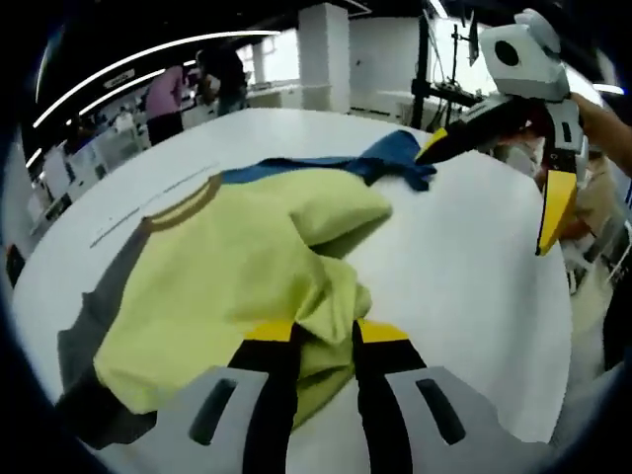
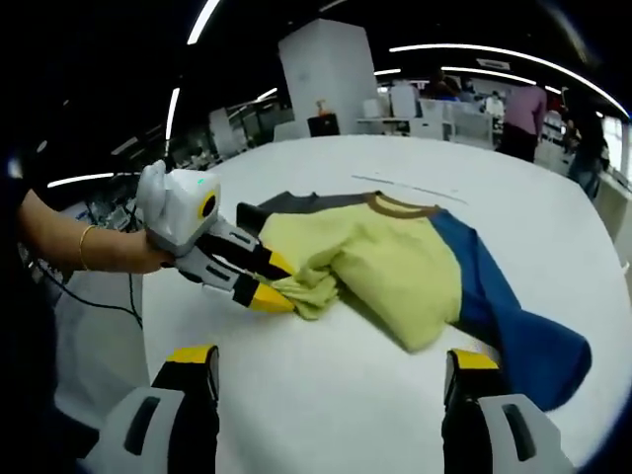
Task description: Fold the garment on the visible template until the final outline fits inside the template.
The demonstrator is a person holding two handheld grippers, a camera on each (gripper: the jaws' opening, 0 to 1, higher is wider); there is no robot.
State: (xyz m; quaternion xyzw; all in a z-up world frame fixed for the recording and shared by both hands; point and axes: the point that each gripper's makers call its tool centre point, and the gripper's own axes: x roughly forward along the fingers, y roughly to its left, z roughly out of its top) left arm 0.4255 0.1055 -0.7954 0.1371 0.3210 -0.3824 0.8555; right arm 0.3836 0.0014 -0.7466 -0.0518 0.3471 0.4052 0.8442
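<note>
A yellow-green T-shirt with a brown collar, a blue sleeve and a grey sleeve lies partly folded on the white table. My left gripper is shut on a bunched fold of the shirt's yellow cloth. From the right gripper view, that left gripper pinches the shirt at its left edge. My right gripper is open, its jaws wide apart above bare table near the blue sleeve. In the left gripper view the right gripper hovers beside the blue sleeve.
A faint thin line marks the table beyond the collar, the line also showing in the right gripper view. The table's edge runs close on the right. People stand at benches in the background, near a white pillar.
</note>
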